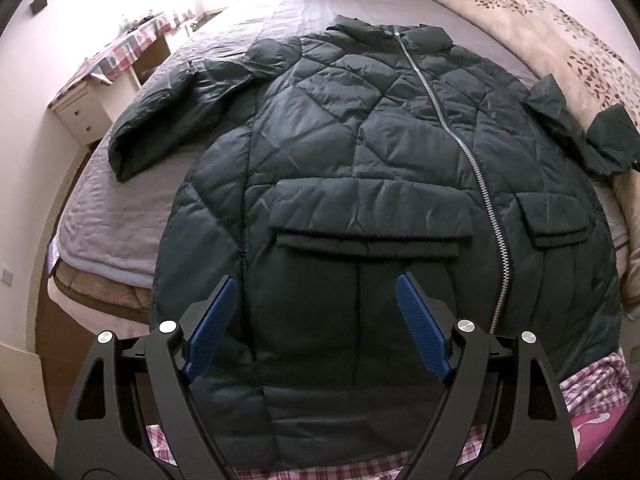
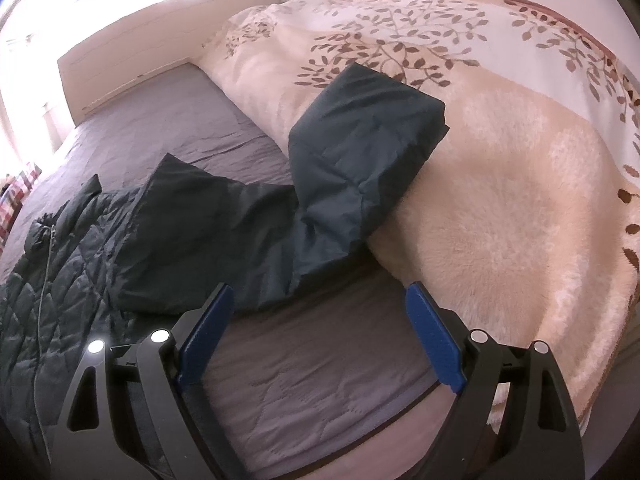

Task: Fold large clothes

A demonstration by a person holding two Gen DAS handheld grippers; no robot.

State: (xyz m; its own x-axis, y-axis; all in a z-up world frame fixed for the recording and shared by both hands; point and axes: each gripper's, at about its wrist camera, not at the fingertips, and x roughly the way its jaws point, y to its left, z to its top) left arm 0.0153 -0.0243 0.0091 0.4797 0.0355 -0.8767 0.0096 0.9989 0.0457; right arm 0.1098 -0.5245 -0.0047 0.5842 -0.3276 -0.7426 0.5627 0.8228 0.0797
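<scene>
A dark green quilted jacket [image 1: 360, 168] lies zipped and face up on the grey bedspread [image 1: 120, 216] of the bed, both flap pockets shut. One sleeve [image 2: 360, 152] rests on a cream leaf-patterned blanket [image 2: 500, 200]. The left hand-held gripper [image 1: 316, 292] hovers over the hem, jaws wide, holding nothing. The right hand-held gripper [image 2: 320, 300] is likewise spread and empty, near that sleeve.

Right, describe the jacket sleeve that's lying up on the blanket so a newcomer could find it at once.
Start at the bed with the grey quilted cover, where a dark green quilted jacket lies spread out, zipped up. Along one side of the bed lies a fluffy cream blanket with brown leaf print. The sleeve is the one that bends up onto that blanket; the other sleeve lies flat on the grey cover.
</scene>
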